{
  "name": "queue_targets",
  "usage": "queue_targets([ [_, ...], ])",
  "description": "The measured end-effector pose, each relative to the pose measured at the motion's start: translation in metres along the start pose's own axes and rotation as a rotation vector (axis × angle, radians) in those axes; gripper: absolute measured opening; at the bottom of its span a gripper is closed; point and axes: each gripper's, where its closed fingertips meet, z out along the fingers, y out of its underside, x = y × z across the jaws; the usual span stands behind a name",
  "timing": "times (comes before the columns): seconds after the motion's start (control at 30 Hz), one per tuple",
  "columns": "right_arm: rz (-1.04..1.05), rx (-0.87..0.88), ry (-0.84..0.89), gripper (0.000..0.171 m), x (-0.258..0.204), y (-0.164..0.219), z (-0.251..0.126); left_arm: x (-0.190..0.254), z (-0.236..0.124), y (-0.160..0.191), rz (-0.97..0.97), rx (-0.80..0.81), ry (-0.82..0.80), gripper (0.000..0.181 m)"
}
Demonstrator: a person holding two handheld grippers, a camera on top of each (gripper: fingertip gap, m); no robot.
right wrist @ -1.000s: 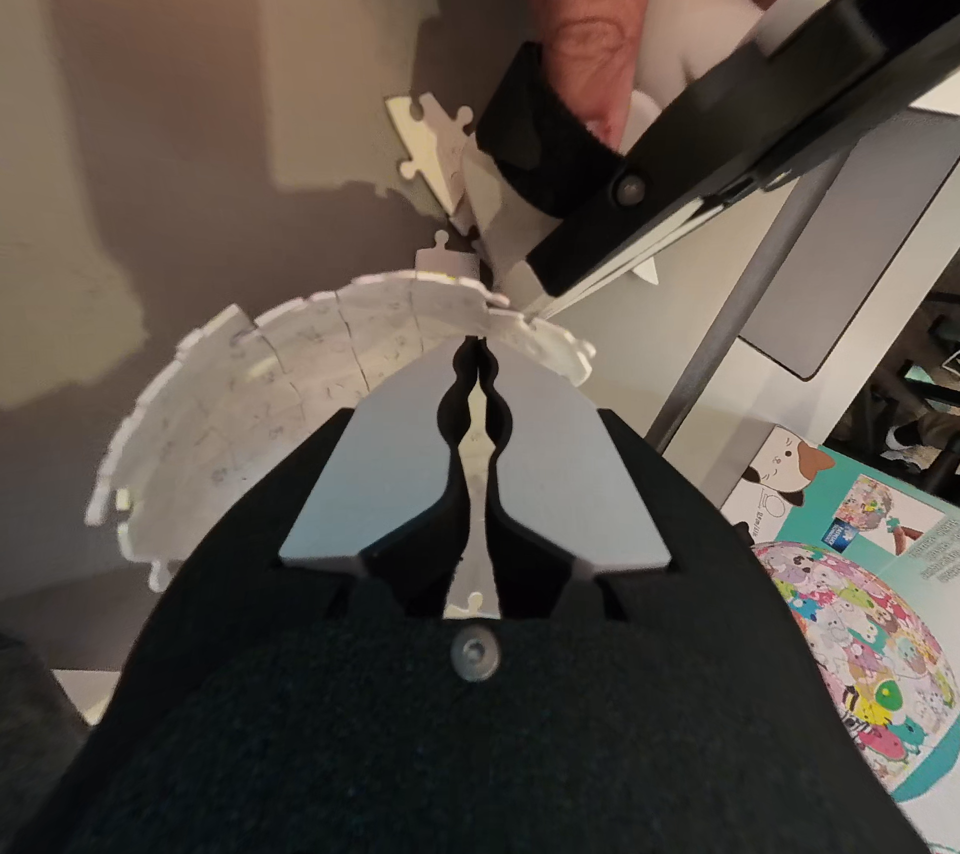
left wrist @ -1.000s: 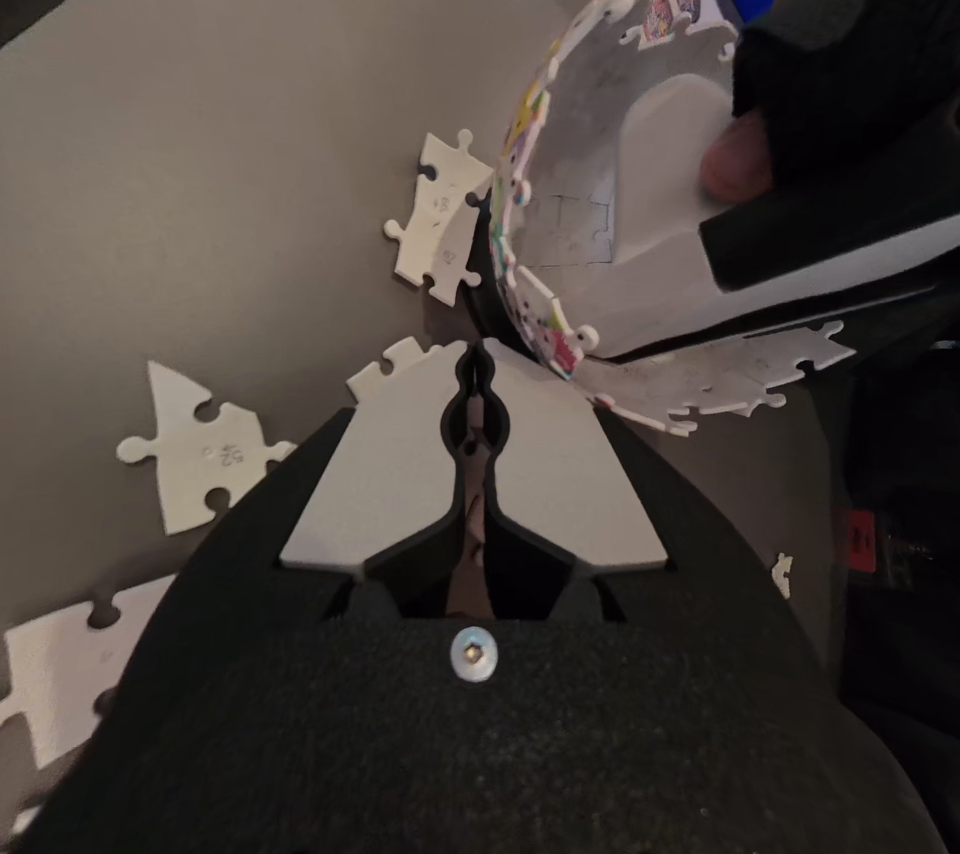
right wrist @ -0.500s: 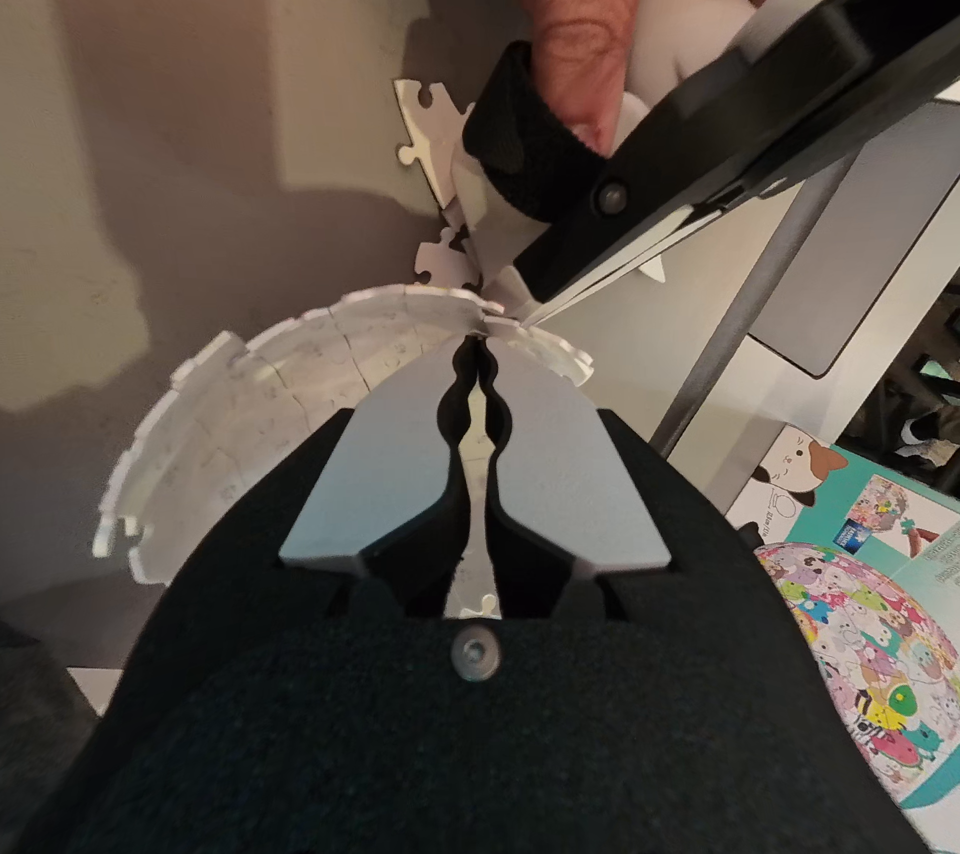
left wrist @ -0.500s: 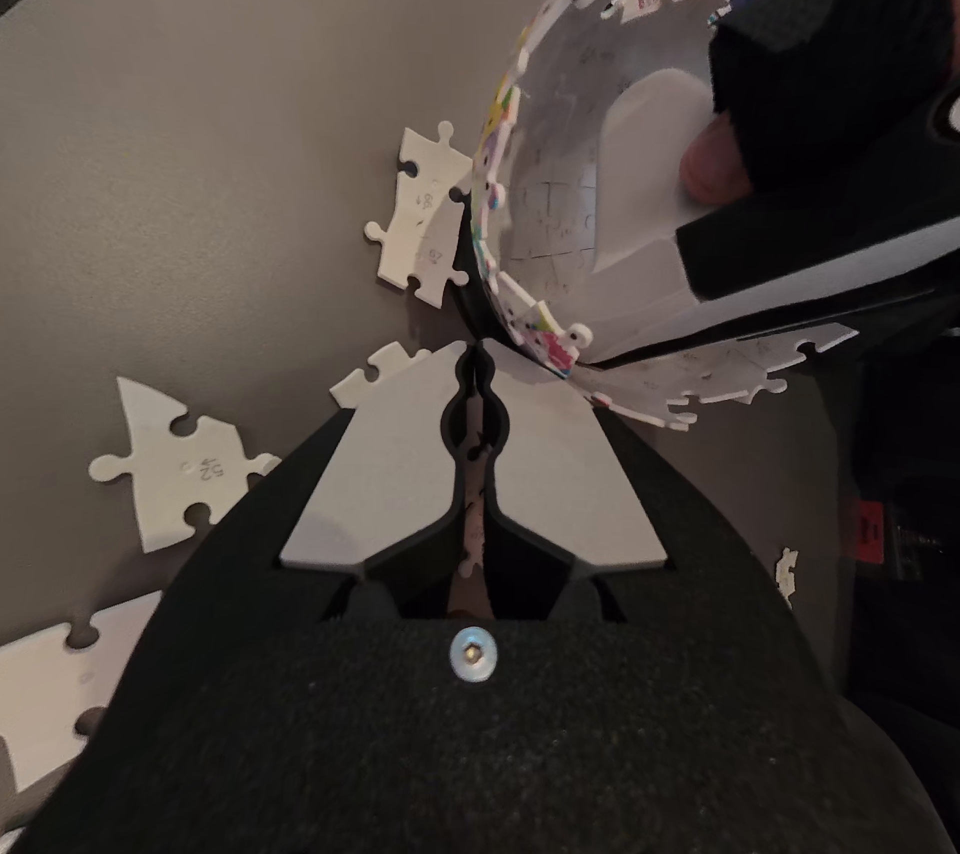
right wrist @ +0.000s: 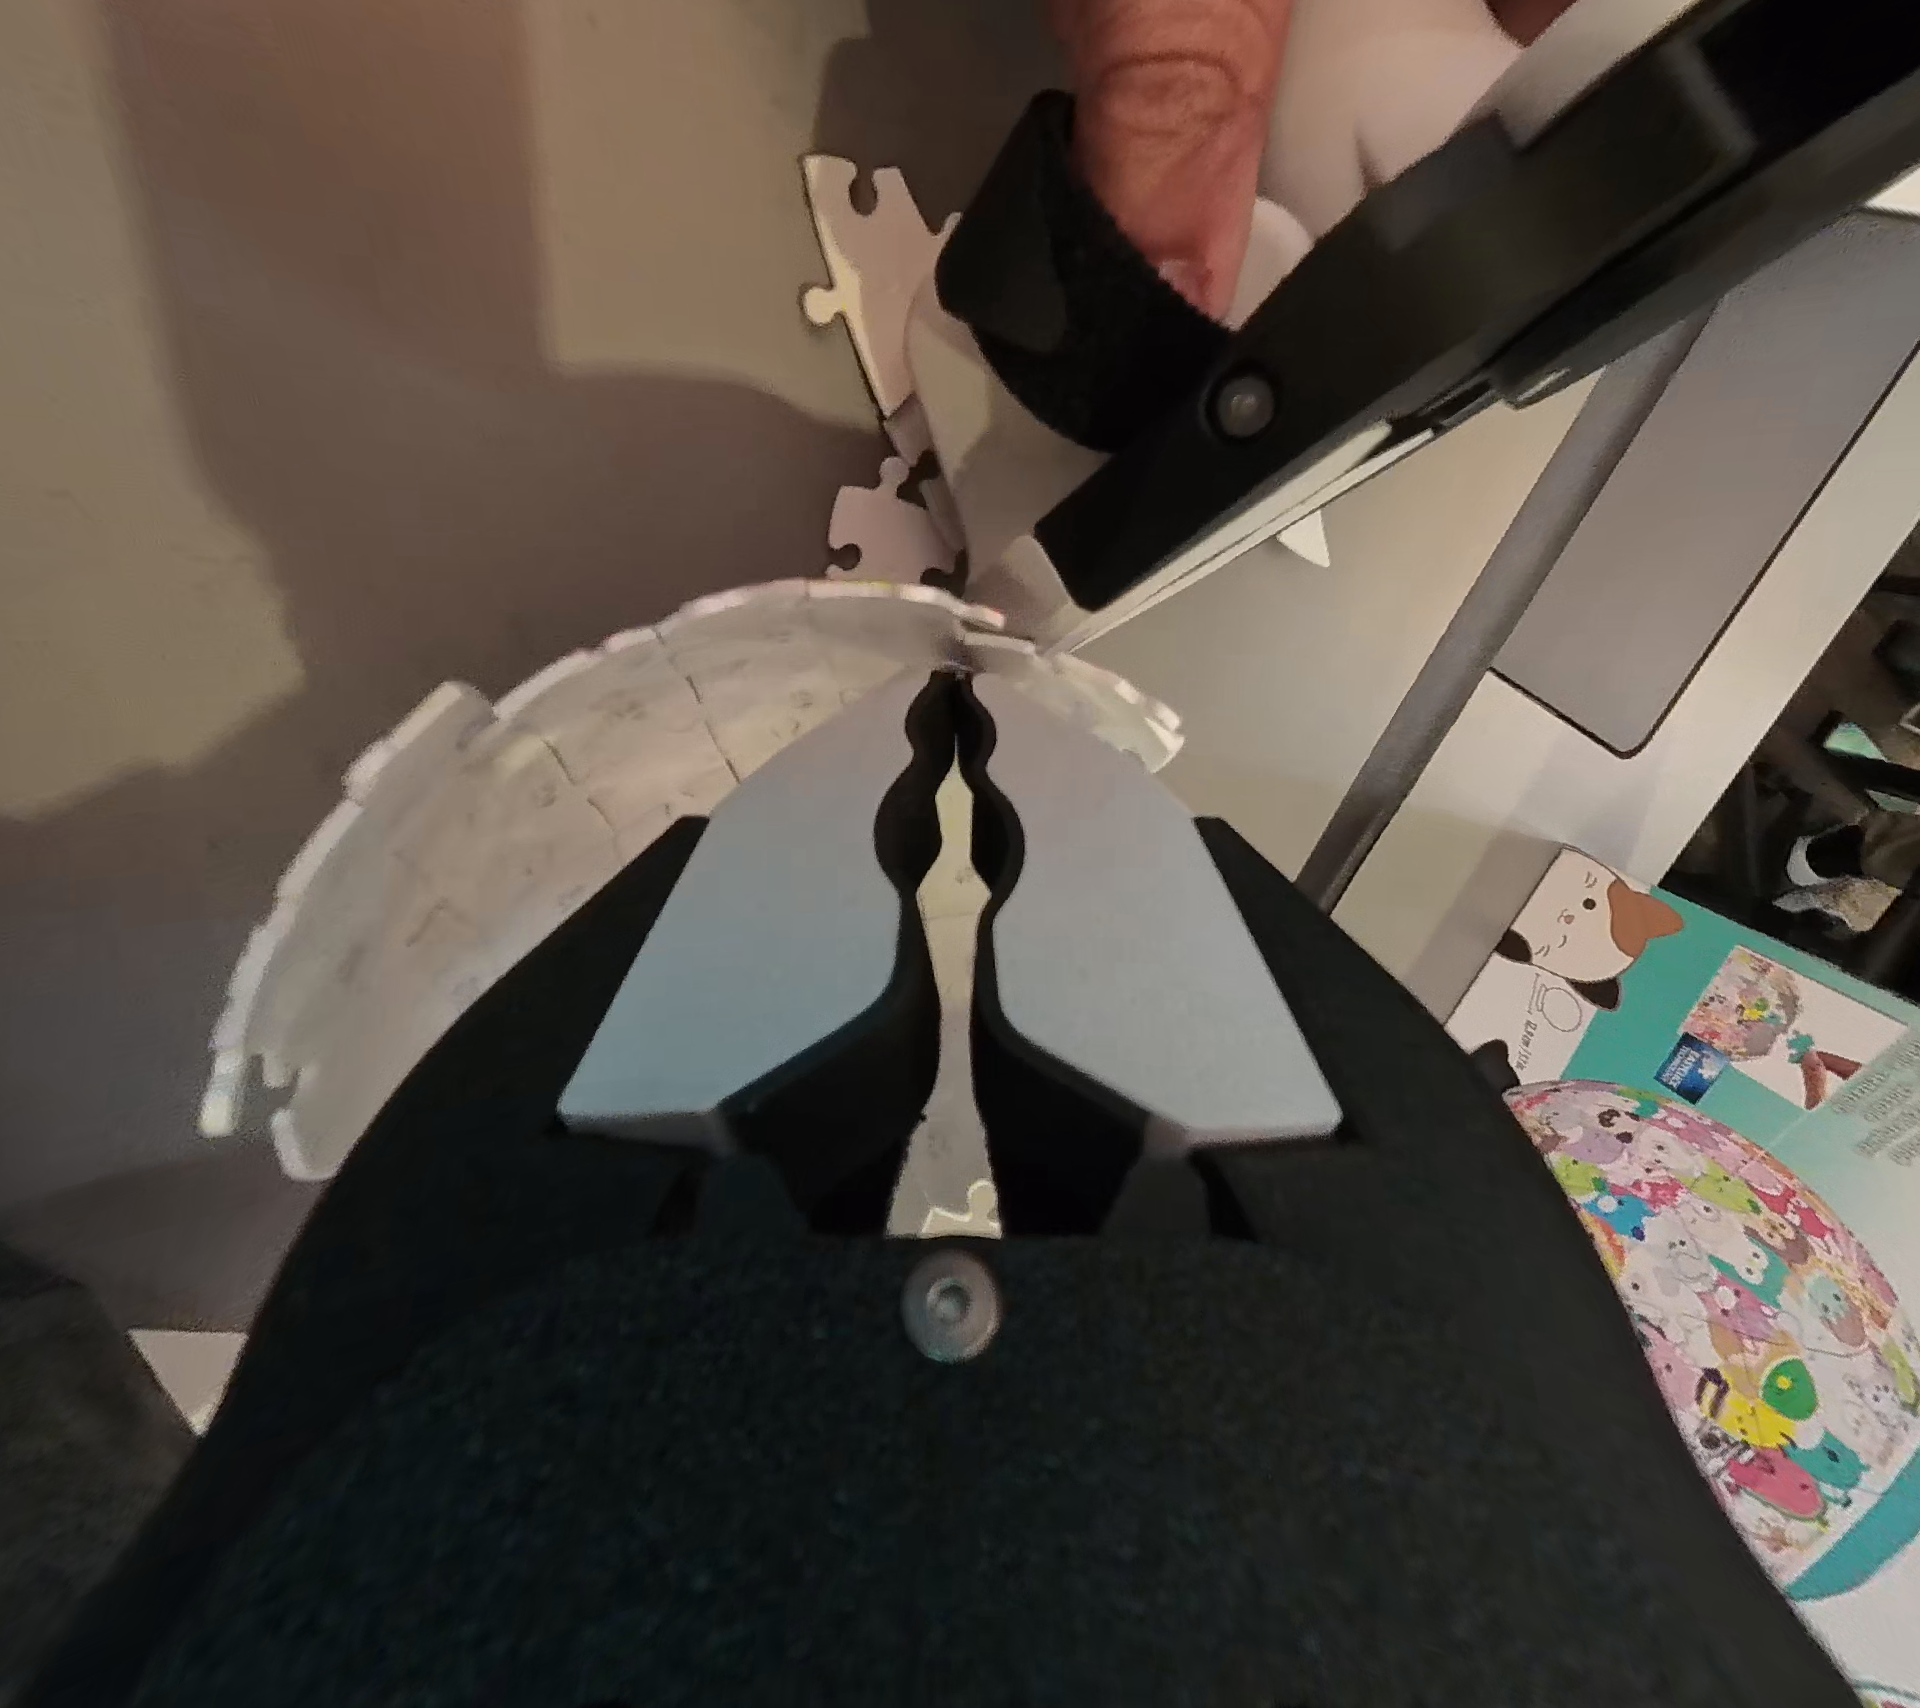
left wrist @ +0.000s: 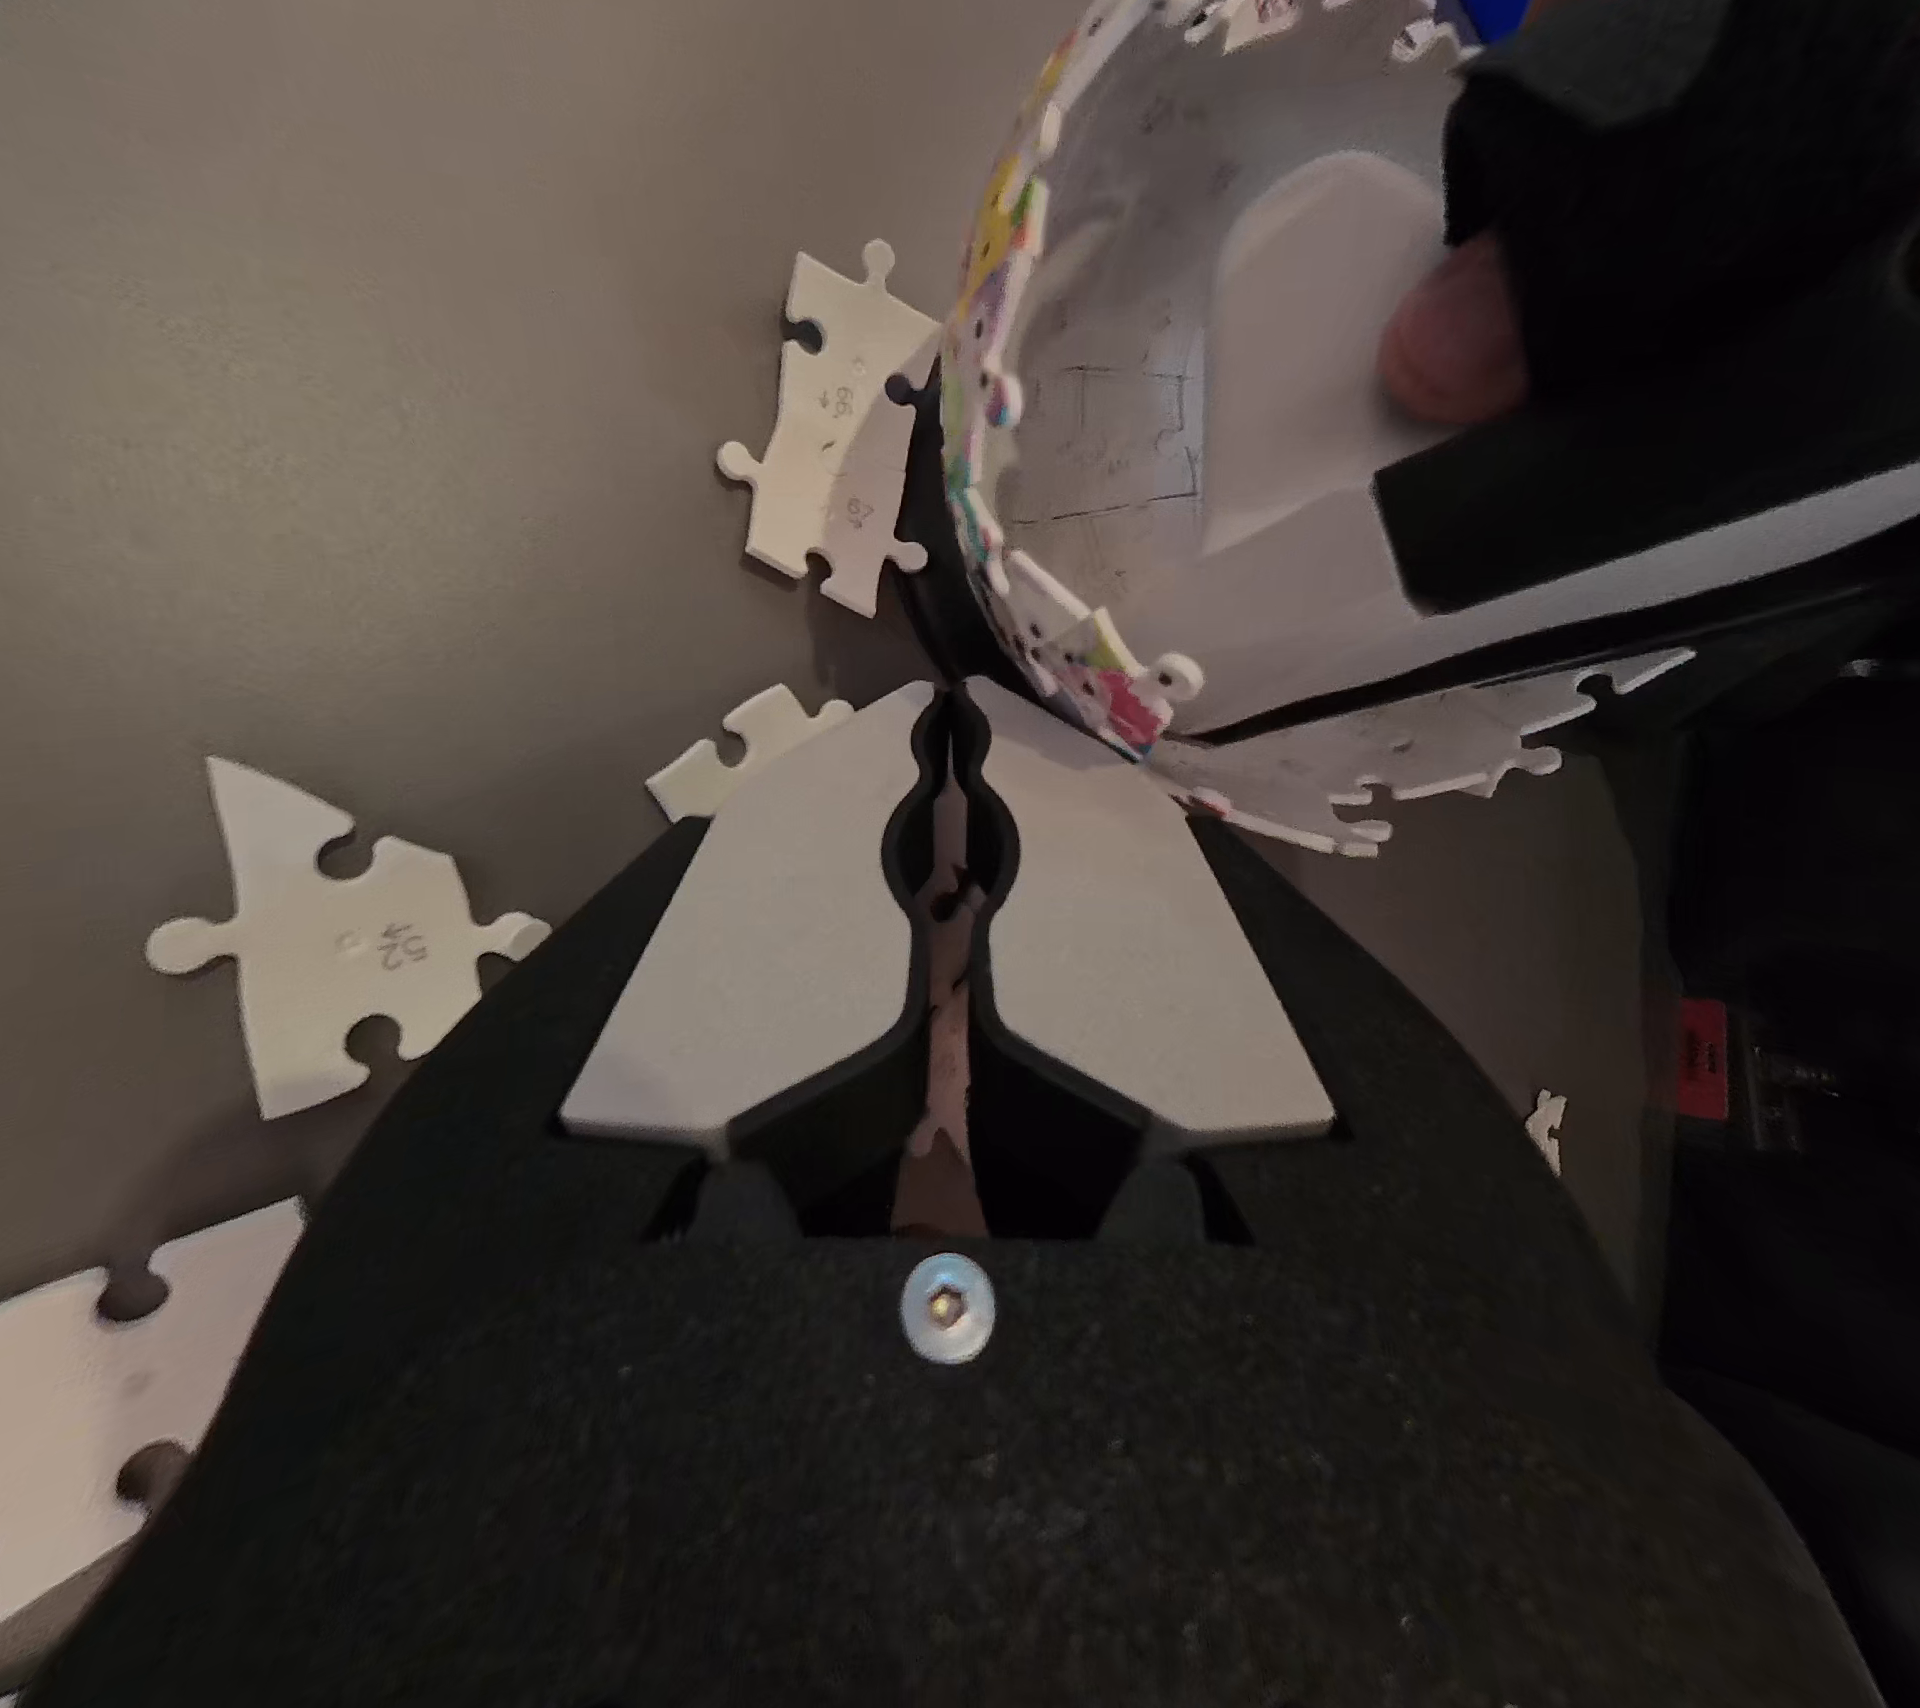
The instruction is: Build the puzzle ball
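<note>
My left tongs are clamped on a loose piece, tips touching the rim of the half-built puzzle ball. My right tongs are pinched on that shell's wall. Since a second ago the shell has tilted more upright and the piece has edged closer, so seating comes next, I'd say. Shell: white inside, colourful print outside, jagged open rim, held above the desk near spare pieces.
</note>
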Motion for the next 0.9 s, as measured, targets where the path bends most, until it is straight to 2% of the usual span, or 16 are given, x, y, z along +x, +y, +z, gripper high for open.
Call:
queue_targets([
  [0.2, 0.009, 0.009, 0.010, 0.000, 0.003, 0.004, -0.003, 0.000, 0.000, 0.000, 0.004, 0.005, -0.002, 0.000],
  [0.3, 0.083, 0.070, 0.053, 0.000, 0.013, 0.009, -0.028, -0.005, -0.010, 0.002, -0.015, 0.011, -0.011, 0.000],
  [0.43, 0.300, 0.201, 0.156, 0.000, 0.035, 0.028, -0.076, 0.002, -0.034, -0.008, -0.053, 0.103, 0.036, 0.000],
  [0.47, 0.378, 0.234, 0.149, 0.002, 0.036, 0.037, -0.083, 0.002, -0.040, -0.008, -0.052, 0.111, 0.022, 0.009],
  [0.5, 0.469, 0.258, 0.141, 0.022, 0.037, 0.047, -0.088, 0.002, -0.046, -0.008, -0.050, 0.113, 0.003, 0.012],
  [0.53, 0.569, 0.274, 0.129, 0.032, 0.036, 0.058, -0.092, 0.002, -0.051, -0.007, -0.049, 0.109, -0.017, 0.015],
  [0.67, 0.858, 0.456, 0.106, 0.038, 0.031, 0.080, -0.105, 0.010, -0.070, -0.011, -0.035, 0.129, -0.099, 0.024],
  [0.77, 0.962, 0.583, 0.128, 0.030, 0.027, 0.086, -0.113, 0.020, -0.073, -0.015, -0.019, 0.148, -0.165, 0.027],
  [0.9, 1.015, 0.590, 0.024, 0.038, -0.003, 0.081, -0.096, 0.031, -0.056, -0.005, -0.055, 0.132, -0.234, 0.027],
])
